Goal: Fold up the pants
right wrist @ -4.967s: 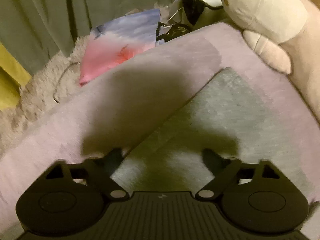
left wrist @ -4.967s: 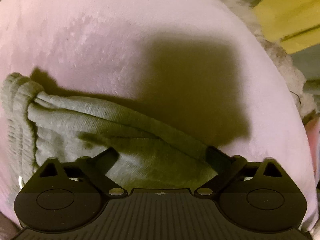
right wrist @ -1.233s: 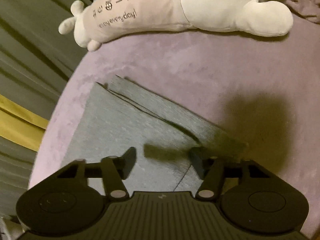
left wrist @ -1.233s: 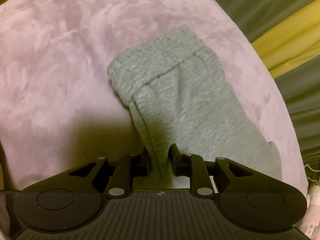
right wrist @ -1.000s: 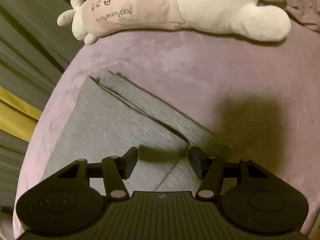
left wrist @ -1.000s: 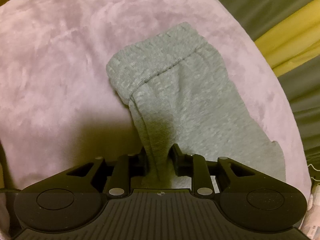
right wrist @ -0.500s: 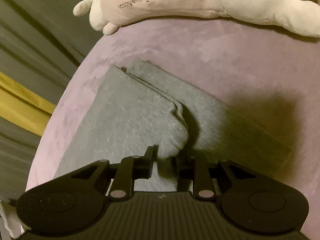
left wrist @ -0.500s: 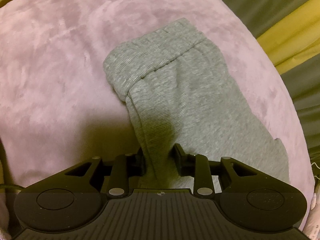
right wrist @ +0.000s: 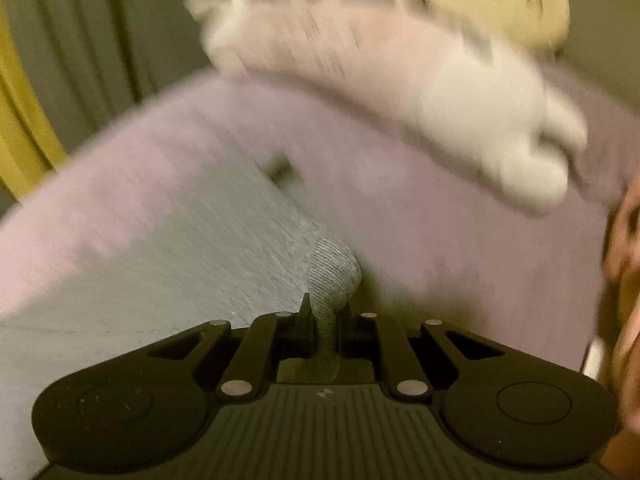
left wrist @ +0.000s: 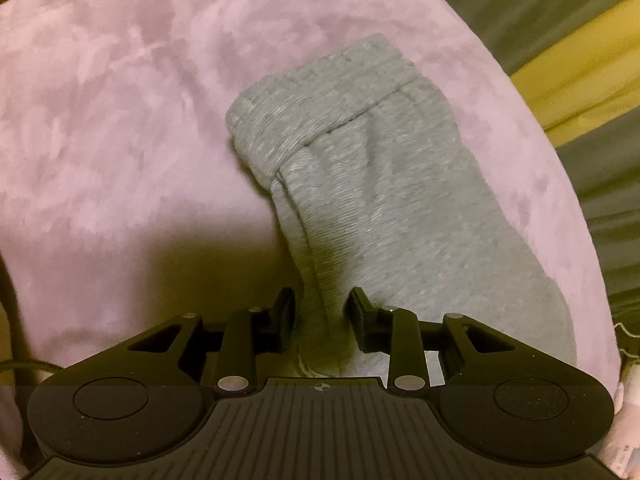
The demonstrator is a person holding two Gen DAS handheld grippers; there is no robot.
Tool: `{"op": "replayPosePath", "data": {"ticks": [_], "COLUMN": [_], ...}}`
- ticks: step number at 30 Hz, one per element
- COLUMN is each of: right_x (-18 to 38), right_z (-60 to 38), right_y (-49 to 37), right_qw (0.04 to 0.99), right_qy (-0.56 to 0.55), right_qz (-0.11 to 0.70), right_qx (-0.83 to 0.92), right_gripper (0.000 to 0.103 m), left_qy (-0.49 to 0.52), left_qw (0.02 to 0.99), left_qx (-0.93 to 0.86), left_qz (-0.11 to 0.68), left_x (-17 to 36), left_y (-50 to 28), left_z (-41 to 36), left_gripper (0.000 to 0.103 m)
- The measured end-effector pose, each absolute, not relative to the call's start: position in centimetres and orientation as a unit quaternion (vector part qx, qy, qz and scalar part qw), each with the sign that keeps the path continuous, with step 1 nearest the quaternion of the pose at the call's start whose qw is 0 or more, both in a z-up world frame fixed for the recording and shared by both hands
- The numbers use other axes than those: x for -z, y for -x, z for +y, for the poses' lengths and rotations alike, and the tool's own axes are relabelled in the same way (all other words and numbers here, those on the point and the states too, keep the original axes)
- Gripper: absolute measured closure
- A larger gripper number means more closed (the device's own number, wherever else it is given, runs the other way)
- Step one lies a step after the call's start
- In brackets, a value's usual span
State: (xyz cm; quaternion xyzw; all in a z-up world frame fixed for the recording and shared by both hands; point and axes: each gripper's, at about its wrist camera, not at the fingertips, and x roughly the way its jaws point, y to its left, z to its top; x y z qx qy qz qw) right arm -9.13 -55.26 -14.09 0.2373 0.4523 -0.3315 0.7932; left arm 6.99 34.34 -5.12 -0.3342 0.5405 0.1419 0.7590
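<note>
Pink plush bedding carries the grey pants, already folded narrow, with a soft toy lying beyond. The right gripper pinches a bunched corner tight. The left gripper is opening, its fingers easing off the fabric ridge between them. The fold looks under way; next the right corner likely needs carrying across and laying flat.

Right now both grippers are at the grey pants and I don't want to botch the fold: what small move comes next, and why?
Probably let the left gripper finish releasing: its jaws are opening around a ridge of the grey pants. The right gripper is pinched shut on a bunched corner and can then carry it over the fabric lying flat on the pink blanket.
</note>
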Motion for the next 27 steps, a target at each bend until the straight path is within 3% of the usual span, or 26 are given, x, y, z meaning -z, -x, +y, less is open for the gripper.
{"op": "replayPosePath", "data": {"ticks": [3, 7, 12, 15, 19, 27], "right_x": [14.2, 10.0, 6.3, 9.3, 14.2, 13.2], "right_z": [-53.7, -55.4, -60.2, -64.0, -66.0, -66.7], "right_y": [7.4, 7.3, 6.1, 4.1, 1.3, -3.3], "right_qw": [0.799, 0.805, 0.827, 0.793, 0.735, 0.745], "right_qy": [-0.156, -0.174, -0.324, -0.445, -0.542, -0.592], "right_qz": [0.481, 0.440, 0.339, 0.320, 0.337, 0.285], "right_qx": [0.326, 0.358, 0.311, 0.265, 0.229, 0.110], "right_gripper": [0.090, 0.051, 0.023, 0.021, 0.022, 0.019], "left_qy": [0.313, 0.258, 0.150, 0.084, 0.019, -0.097], "left_qw": [0.770, 0.798, 0.859, 0.881, 0.880, 0.808], "left_qx": [-0.155, -0.193, -0.169, -0.067, 0.055, 0.254], "left_qz": [0.534, 0.509, 0.460, 0.461, 0.471, 0.523], "left_x": [4.1, 1.2, -2.7, -3.4, -1.2, 6.3], "left_y": [-6.6, -5.8, -5.2, -5.9, -7.1, -5.3], "left_z": [34.2, 32.7, 26.0, 19.2, 9.2, -8.7], "left_gripper": [0.064, 0.061, 0.043, 0.037, 0.036, 0.038]}}
